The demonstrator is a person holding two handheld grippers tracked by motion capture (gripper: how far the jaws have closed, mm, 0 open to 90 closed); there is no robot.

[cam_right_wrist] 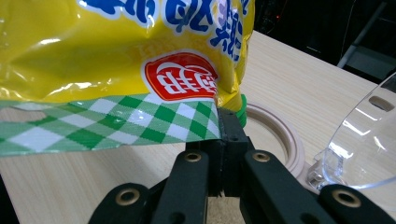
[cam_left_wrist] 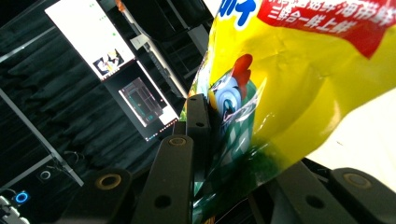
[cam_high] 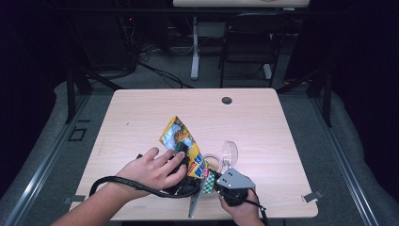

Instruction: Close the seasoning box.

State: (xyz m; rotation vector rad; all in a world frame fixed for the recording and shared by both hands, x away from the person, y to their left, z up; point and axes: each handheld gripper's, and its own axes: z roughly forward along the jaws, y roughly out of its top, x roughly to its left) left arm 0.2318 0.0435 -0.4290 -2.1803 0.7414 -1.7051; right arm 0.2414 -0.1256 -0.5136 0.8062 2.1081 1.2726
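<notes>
I have one snack bag (cam_high: 184,149) between my two claws, low over the near middle of the table (cam_high: 141,113). It is yellow, with a green-and-white checked band along its sealed end. My right gripper (cam_right_wrist: 227,122) has its jaws pinched fully together on that checked seam, right at the corner, beside a green bit of the bag. Just above my jaws sits a red rounded label (cam_right_wrist: 180,76) with white characters, upside down from where I look, and I cannot read them. Above it run large blue characters outlined in white, also upside down.

My left gripper (cam_left_wrist: 201,114) clamps the other end of the bag, its jaws nearly together with the foil squeezed between them. There I see a cartoon rooster (cam_left_wrist: 231,93) with a red comb, a red banner (cam_left_wrist: 336,21) with white Chinese characters too tilted to make out, and part of a blue word at the top edge.

Counting: one bag, one round beige lid (cam_right_wrist: 280,135) flat on the wood just behind my right jaws, and one clear plastic container (cam_right_wrist: 364,140) tipped beside it. In the high view my left hand (cam_high: 153,169) lies over its gripper, and my right hand (cam_high: 242,207) holds the other at the table's near edge.
</notes>
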